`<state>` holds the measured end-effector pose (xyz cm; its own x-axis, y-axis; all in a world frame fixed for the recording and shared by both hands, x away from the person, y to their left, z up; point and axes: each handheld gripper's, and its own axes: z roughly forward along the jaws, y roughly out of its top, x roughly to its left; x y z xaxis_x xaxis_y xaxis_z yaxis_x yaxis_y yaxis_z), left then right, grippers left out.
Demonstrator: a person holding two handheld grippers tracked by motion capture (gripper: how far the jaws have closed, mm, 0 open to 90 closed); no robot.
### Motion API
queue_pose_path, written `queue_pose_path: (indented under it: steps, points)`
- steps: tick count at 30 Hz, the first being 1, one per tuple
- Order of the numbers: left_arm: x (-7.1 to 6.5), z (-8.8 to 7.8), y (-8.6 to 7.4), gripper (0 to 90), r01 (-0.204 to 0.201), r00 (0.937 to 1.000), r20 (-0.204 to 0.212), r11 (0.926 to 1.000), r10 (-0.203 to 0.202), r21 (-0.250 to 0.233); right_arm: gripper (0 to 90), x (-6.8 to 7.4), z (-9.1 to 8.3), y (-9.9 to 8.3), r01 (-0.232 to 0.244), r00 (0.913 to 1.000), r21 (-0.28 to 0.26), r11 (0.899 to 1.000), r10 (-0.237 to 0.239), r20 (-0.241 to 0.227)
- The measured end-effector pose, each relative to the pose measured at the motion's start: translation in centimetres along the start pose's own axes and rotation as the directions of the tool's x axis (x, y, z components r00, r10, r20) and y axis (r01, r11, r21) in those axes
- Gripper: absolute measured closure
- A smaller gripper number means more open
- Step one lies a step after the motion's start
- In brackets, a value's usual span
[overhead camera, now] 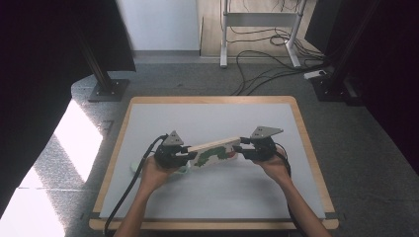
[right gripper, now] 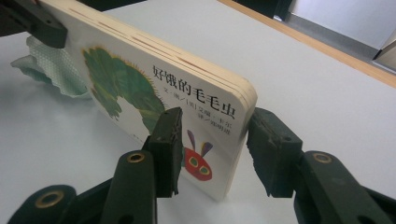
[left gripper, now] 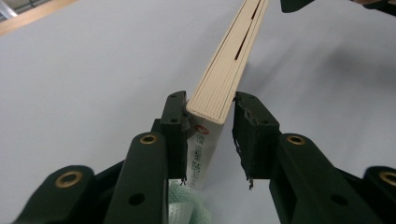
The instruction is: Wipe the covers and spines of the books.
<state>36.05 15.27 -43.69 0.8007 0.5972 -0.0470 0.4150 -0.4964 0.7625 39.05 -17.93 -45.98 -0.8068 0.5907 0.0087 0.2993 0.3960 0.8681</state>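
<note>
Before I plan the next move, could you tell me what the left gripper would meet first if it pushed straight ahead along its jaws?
The board book between its jaws; beyond it, probably the right gripper.

board book (overhead camera: 215,150) | caterpillar cover, closed | on edge, raised above table | between both grippers

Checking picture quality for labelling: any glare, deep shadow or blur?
High view: sun patches on the floor are blown out, side curtains near black. Left gripper view: book edge is sharp, its far end softens. Right gripper view: cover print is crisp, cloth slightly soft.
</note>
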Motion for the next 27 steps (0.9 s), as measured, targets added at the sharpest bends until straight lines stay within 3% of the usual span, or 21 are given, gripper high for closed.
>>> queue_pose_path:
  steps: [4,10,20,27]
  points:
    - [-0.4,-0.1,-0.1,64.7,0.013,0.9999,-0.002,0.9999,-0.013,-0.011,54.7,0.0,-0.2,-0.1,-0.004,1.0000,-0.003,1.000,0.004,-0.007]
    - [-0.9,-0.3,-0.9,61.3,0.073,0.9969,0.032,0.9957,-0.071,-0.056,52.8,0.2,-0.7,-0.3,-0.010,0.9996,-0.014,1.000,0.010,-0.025]
    - [-2.7,-0.6,-1.6,55.9,0.080,0.9956,0.054,0.9950,-0.077,-0.059,45.9,1.0,-1.6,-0.8,-0.026,0.9993,-0.001,1.000,0.026,-0.025]
    - [-4.0,-0.5,-2.5,53.4,0.060,0.9971,0.050,0.9963,-0.057,-0.062,45.2,1.5,-2.5,-1.9,-0.046,0.9988,0.002,0.999,0.047,-0.016]
